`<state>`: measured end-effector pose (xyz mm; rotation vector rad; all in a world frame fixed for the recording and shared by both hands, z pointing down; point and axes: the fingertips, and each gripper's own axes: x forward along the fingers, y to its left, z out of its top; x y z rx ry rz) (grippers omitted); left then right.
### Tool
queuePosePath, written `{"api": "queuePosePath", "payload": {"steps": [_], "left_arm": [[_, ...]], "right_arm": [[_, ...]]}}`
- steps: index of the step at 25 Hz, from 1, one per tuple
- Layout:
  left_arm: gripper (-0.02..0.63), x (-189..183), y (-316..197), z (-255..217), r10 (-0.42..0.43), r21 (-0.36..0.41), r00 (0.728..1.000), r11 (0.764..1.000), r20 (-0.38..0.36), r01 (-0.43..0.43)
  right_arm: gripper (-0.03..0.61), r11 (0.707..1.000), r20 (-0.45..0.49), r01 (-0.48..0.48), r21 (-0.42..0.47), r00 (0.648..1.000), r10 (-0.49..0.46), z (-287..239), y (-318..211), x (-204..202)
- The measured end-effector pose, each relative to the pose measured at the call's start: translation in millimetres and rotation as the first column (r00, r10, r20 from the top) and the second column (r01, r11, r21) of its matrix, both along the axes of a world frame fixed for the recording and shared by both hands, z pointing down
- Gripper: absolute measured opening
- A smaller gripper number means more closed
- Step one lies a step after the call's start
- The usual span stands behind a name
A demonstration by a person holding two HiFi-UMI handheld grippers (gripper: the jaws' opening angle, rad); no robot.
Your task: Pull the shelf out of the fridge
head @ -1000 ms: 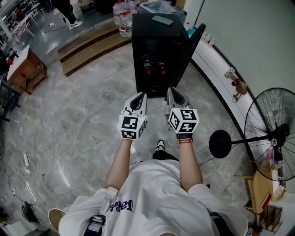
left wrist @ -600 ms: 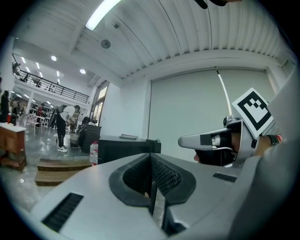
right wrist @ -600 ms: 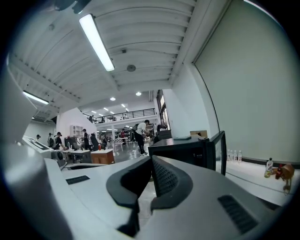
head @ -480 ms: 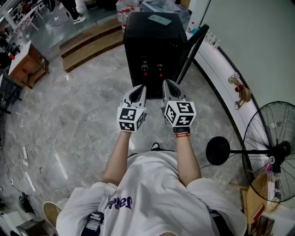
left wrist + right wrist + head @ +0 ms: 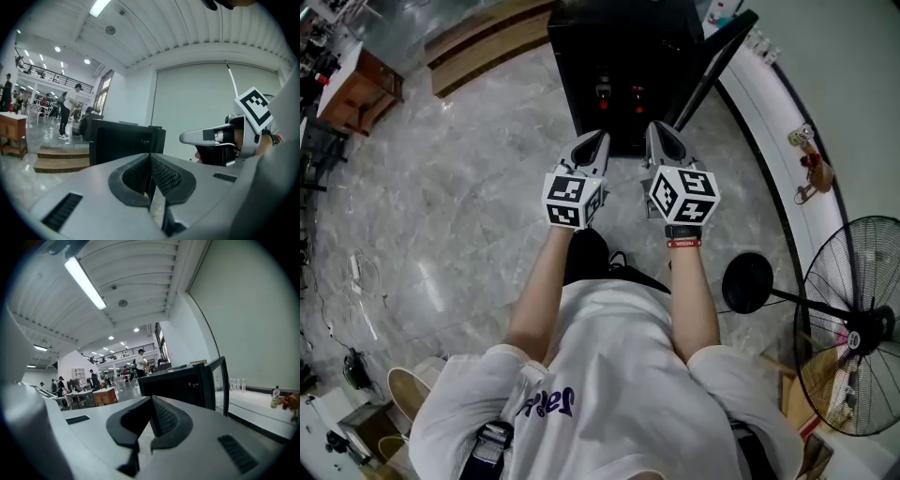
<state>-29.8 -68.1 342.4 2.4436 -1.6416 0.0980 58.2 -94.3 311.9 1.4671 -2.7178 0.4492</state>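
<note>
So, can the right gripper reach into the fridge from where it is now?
Probably yes, after coming closer. The fridge has its door open to the right, and nothing stands between the right gripper and the opening. Its jaws are shut, though.

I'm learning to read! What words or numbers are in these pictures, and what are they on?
On the shirt: purple letters, upside down and creased, not readable.
On the red wristband: white print, too small to read.
On the cubes: black-and-white square markers, no words.
On the fridge: nothing readable.
</note>
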Motion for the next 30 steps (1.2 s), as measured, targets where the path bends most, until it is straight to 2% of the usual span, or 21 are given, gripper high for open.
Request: {"api": "queuePosePath", "payload": {"steps": [7, 13, 22, 27, 30], "left_arm": [[0.034, -15.2, -57.2, 63.0, -0.012, -0.11, 0.997, 0.994, -0.082, 0.003], [0.06, -28.1, -120.8, 107.2, -0.036, -0.159, 0.981, 0.987, -0.189, 0.006], [0.12, -34.8, -198.0, 198.2, -0.096, -0.214, 0.909, 0.977, -0.406, 0.007], [0.147, -38.5, -221.4, 230.9, -0.115, -0.237, 0.876, 0.971, -0.469, 0.001], [0.16, -46.3, -235.8, 248.9, -0.137, -0.257, 0.844, 0.966, -0.518, -0.001]], "right_arm": [[0.014, 0.995, 0.032, -0.032, -0.098, 0.999, 0.036, 58.2, -58.9, -7.9], [0.014, 0.988, 0.026, -0.042, -0.15, 0.999, 0.046, 106.4, -97.8, -22.3], [0.014, 0.983, 0.041, -0.07, -0.168, 0.996, 0.077, 179.2, -134.3, -29.4], [0.014, 0.98, 0.05, -0.092, -0.177, 0.993, 0.102, 204.9, -151.6, -31.0], [0.014, 0.98, 0.056, -0.087, -0.179, 0.994, 0.098, 216.4, -161.7, -40.7]]}}
